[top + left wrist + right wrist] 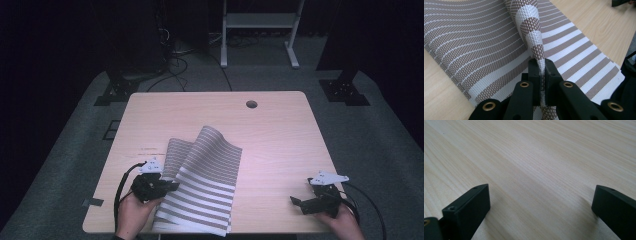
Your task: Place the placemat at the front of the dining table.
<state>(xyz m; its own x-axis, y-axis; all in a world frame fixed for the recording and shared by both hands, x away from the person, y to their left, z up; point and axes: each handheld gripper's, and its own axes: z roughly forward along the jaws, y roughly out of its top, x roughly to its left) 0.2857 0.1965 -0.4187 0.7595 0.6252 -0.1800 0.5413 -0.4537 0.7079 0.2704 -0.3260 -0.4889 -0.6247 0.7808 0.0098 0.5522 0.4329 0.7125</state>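
The left tool (541,72) pinches a raised fold of the striped placemat (200,180). The right tool (541,202) gapes wide, holding nothing, low over the bare counter (280,130).

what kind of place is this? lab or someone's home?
Most likely a lab or recording studio, not a home. A bare wooden table with a cable hole stands on grey carpet, ringed by dark curtains, with loose cables and stand feet on the floor behind.
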